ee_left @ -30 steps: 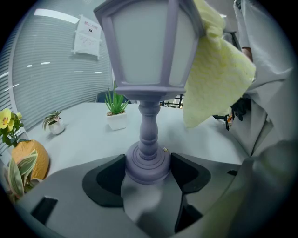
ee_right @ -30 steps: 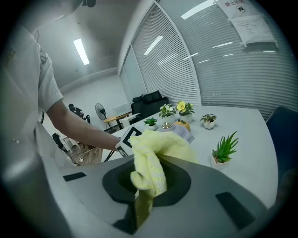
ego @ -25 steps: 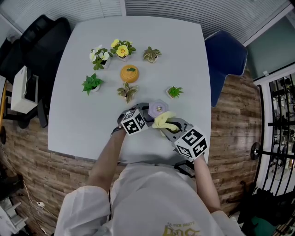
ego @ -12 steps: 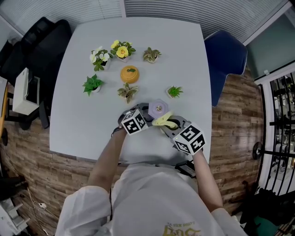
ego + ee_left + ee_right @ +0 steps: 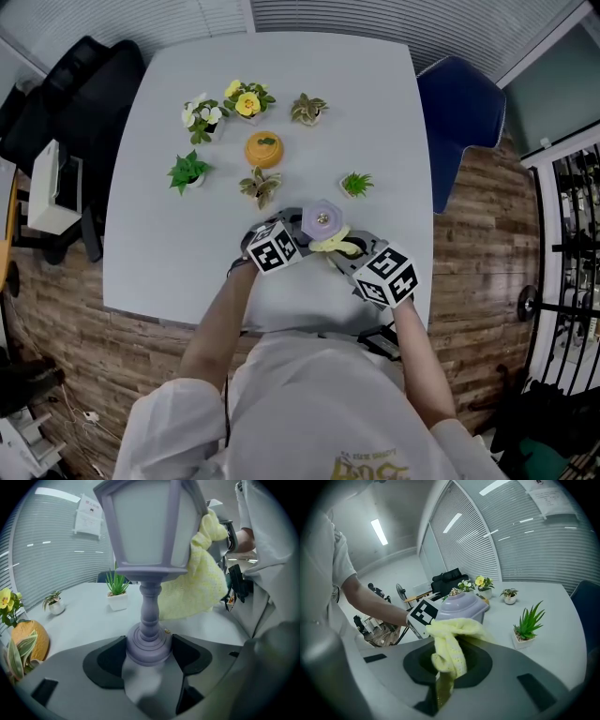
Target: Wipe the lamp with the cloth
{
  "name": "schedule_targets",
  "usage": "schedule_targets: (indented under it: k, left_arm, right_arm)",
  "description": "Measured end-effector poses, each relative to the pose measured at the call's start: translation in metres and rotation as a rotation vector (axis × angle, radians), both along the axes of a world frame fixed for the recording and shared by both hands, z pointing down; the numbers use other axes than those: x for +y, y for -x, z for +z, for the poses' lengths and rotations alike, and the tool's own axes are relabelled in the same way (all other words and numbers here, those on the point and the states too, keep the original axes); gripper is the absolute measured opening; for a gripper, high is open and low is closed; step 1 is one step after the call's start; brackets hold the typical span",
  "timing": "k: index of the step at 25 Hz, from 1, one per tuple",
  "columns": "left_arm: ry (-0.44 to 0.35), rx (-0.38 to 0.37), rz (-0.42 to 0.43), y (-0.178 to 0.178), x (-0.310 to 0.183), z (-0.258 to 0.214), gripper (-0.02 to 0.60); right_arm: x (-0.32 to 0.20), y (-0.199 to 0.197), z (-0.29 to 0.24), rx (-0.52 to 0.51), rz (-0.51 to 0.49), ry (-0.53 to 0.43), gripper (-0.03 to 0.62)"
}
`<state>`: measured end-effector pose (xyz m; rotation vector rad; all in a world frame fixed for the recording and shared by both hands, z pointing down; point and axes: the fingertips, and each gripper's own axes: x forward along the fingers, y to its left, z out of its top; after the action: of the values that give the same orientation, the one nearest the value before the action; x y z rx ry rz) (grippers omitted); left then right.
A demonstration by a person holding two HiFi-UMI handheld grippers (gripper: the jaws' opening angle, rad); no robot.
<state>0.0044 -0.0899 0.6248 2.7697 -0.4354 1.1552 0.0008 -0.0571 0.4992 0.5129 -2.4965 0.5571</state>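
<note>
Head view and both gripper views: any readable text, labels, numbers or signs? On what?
None reads clearly.
Paper sheet on the blinds: print too small and blurred to read.
Gold print on the person's shirt: cut off at the frame edge, unreadable.
Marker cubes: black-and-white square patterns only, no words or numbers.
Lamp, cloth: no print shows.

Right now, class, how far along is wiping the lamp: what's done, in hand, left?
Done: the left gripper clamps the lamp by its base; the right gripper holds the cloth. In hand: cloth pressed on the shade. Left: likely the stem and base, not touched now.
</note>
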Motion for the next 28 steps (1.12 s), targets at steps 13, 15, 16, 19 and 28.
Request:
schedule_targets:
  k: [13,15,16,19,28]
  left_arm:
    - [-0.001,0.0,-0.001,0.001,0.001,0.0,0.302]
    - [-0.003,-0.001,-0.001,0.001,0.0,0.0,0.302]
    - [-0.004,-0.001,-0.001,0.001,0.0,0.0,0.302]
    - [-0.004,0.0,-0.001,0.0,-0.001,0.0,0.302]
    - [-0.008,-0.001,-0.002,0.0,0.0,0.0,0.302]
  right_arm:
    - [-0.002,0.001,0.009,0.008,0.003,0.035,0.032]
    - [-0.002,0.001,0.011,0.009,0.003,0.04,0.032]
    - [-0.003,0.001,0.012,0.008,0.004,0.044,0.032]
    - [-0.004,0.0,0.014,-0.004,0.009,0.06,0.031]
    - [-0.003,-0.001,0.014,-0.03,0.026,0.095,0.032]
